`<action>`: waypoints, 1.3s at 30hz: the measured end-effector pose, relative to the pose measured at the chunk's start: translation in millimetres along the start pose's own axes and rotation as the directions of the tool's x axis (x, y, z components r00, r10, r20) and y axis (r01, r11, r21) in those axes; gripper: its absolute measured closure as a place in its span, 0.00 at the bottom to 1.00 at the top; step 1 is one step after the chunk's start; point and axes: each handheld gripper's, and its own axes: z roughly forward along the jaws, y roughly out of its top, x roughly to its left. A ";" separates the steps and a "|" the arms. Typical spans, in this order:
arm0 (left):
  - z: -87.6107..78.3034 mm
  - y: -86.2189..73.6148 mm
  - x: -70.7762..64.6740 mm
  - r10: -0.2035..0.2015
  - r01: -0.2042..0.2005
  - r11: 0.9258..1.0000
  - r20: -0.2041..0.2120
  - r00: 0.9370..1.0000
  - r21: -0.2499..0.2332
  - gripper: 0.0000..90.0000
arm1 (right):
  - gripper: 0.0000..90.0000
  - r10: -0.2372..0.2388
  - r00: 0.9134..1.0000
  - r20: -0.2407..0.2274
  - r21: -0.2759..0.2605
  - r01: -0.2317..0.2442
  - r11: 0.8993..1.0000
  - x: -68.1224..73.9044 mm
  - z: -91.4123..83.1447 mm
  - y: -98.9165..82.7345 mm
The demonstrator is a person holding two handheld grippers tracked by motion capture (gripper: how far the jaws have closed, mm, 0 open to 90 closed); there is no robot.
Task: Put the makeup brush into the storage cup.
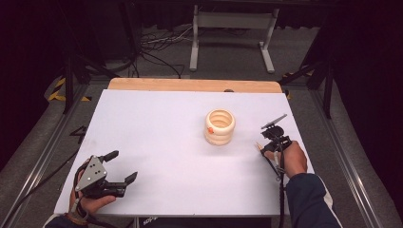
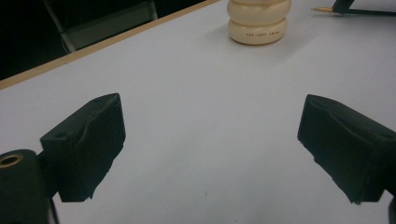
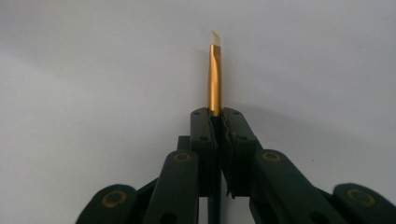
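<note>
We have the right gripper (image 3: 215, 114) pinched on a gold brush (image 3: 214, 77) low over the table (image 1: 157, 142), the left gripper (image 1: 124, 167) spread idle, so next we lift it toward the cream holder (image 1: 220, 127)

Cream ringed holder (image 1: 219, 127) stands on white table (image 1: 157, 137), cables (image 1: 159, 45) behind

The left hand (image 1: 88, 202) rests at the near left corner of the table and holds the left gripper (image 1: 121, 167), whose two black jaws stand wide apart with nothing between them. The right hand (image 1: 291, 159) lies at the right edge, its dark sleeve behind it. The right gripper (image 3: 216, 114) has its jaws pressed together on a thin golden stick (image 3: 214, 77).
</note>
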 end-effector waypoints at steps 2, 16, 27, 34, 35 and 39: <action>-0.4 0.1 0.3 0.001 -0.001 1.000 -0.001 1.000 -0.001 0.09 | 0.94 0.003 1.000 -0.020 -0.030 -0.003 1.000 0.1 -4.2 -1.8; -1.7 0.0 1.6 -0.007 0.007 1.000 -0.009 1.000 -0.011 0.09 | 0.94 -0.044 0.998 -0.043 -0.323 0.028 0.946 0.2 -47.0 -24.9; -2.3 -0.5 3.6 -0.011 0.010 1.000 -0.016 1.000 -0.015 0.09 | 0.94 -0.090 0.995 -0.049 -0.548 0.049 0.835 4.2 -67.5 -37.5; -3.3 0.1 3.6 -0.006 0.006 1.000 -0.014 1.000 -0.022 0.09 | 0.94 -0.154 0.988 -0.031 -0.684 0.092 0.723 8.3 -76.8 -41.8; -3.0 0.0 3.7 -0.004 0.004 1.000 -0.014 1.000 -0.023 0.09 | 0.94 -0.160 0.987 -0.025 -0.693 0.098 0.714 9.5 -77.7 -41.5; -3.8 0.1 3.3 -0.003 0.002 1.000 -0.008 1.000 -0.026 0.09 | 0.94 -0.209 0.977 -0.033 -0.742 0.116 0.661 13.2 -80.2 -40.2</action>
